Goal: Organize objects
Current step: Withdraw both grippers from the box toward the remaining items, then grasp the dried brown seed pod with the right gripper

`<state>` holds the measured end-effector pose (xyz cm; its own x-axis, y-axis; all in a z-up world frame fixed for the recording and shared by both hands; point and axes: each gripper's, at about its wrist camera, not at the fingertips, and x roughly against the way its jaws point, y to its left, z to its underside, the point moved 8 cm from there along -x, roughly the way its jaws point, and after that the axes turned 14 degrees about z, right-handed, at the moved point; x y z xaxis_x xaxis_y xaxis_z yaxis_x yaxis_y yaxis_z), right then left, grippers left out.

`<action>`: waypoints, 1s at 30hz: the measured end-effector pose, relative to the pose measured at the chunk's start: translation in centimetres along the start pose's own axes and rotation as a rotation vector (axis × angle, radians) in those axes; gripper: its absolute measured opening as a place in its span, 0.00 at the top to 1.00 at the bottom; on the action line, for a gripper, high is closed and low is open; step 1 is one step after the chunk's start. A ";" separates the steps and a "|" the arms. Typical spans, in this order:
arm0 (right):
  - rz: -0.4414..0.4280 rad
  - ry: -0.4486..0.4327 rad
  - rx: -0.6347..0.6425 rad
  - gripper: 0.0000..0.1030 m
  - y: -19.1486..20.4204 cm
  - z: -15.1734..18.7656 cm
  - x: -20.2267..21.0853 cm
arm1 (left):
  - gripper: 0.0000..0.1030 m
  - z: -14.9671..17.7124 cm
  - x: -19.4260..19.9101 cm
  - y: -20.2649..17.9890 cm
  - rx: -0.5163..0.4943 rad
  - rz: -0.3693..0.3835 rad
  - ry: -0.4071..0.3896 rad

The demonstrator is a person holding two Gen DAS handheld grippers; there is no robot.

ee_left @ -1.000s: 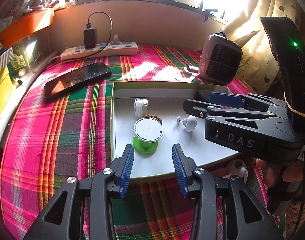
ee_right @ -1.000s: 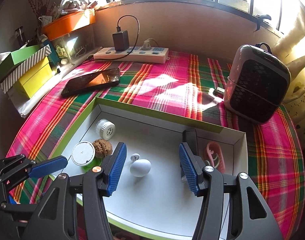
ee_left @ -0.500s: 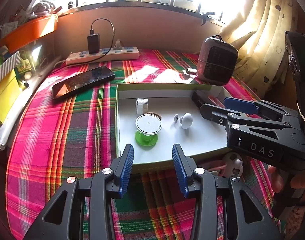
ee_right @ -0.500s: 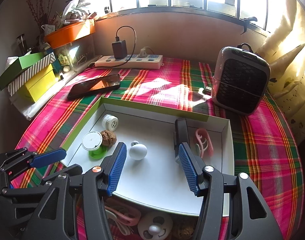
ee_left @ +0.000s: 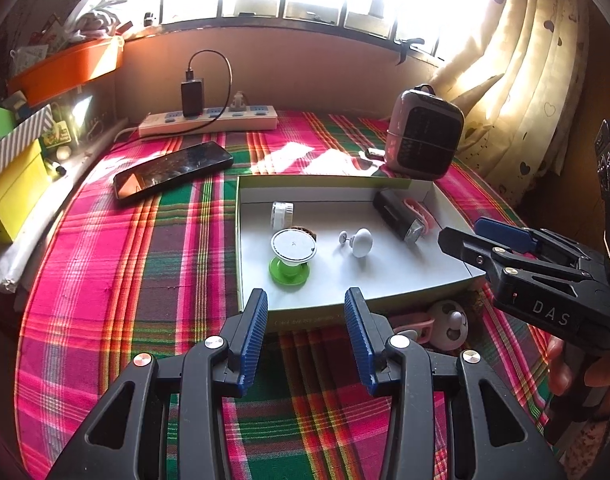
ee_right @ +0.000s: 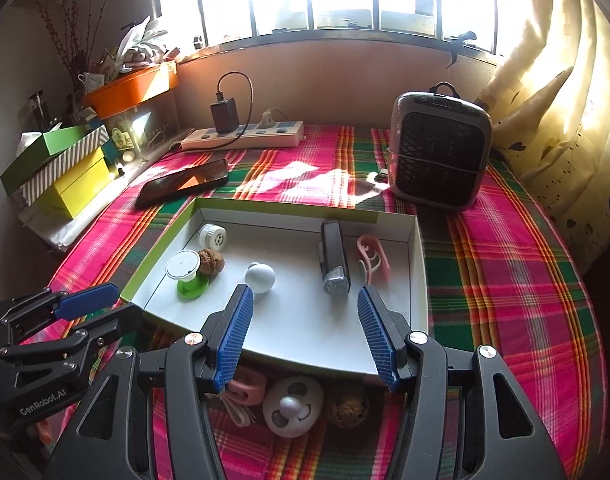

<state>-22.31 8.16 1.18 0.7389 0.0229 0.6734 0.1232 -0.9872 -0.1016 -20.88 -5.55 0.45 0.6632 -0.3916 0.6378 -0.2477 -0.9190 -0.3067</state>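
Both grippers have drawn back toward the near edge, baring a panda-faced fan (ee_right: 293, 406), a pink clip (ee_right: 245, 390) and a walnut (ee_right: 347, 404) left outside the white tray (ee_right: 305, 328). Left gripper (ee_left: 305, 334) and right gripper (ee_right: 301, 334) hang released, jaws empty. Beyond, plaid tabletop (ee_right: 505, 280), heater (ee_right: 439, 160), window.
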 end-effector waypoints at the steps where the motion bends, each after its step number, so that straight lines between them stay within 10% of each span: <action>1: 0.009 -0.001 -0.002 0.46 -0.2 0.3 0.2 | 0.63 0.1 0.1 -0.1 -0.001 0.001 0.001; 30: 0.051 0.061 0.016 0.46 -0.8 6.2 0.5 | 0.63 4.4 -1.3 -1.3 0.039 0.093 0.094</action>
<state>-17.96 9.97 -2.96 0.7026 -0.0380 0.7106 0.0972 -0.9841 -0.1488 -18.35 -3.66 -3.12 0.5693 -0.4790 0.6682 -0.2762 -0.8769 -0.3933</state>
